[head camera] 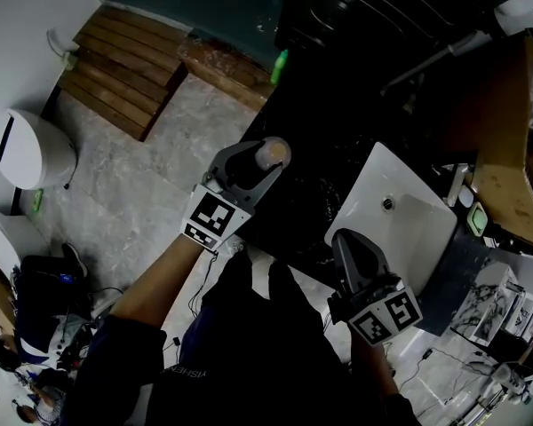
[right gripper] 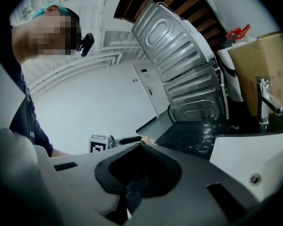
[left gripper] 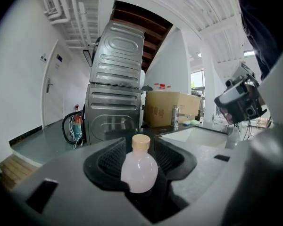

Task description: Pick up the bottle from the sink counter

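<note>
The left gripper (head camera: 254,163) is out over the dark sink counter (head camera: 338,122) with its jaws spread pretty much as wide as they go, and the bottle (left gripper: 139,166) is sitting right in the gap between them. It's a small, pale pinkish one with a tan cap (left gripper: 141,141), standing upright on the counter. From the left gripper view the ribbed pads (left gripper: 112,158) sit off to either side of it rather than squeezing it, so it's bracketed, not actually grabbed. In the head view the bottle is off to the left of the white sink (head camera: 400,229), well apart from the basin. The right gripper (head camera: 345,243) hangs over the near edge of that sink, and its jaws look closed up on each other with nothing in them. Behind the counter in the left gripper view there are two stacked metal machines (left gripper: 115,93), plus a cardboard box (left gripper: 172,108) beside the faucet (left gripper: 175,116).
</note>
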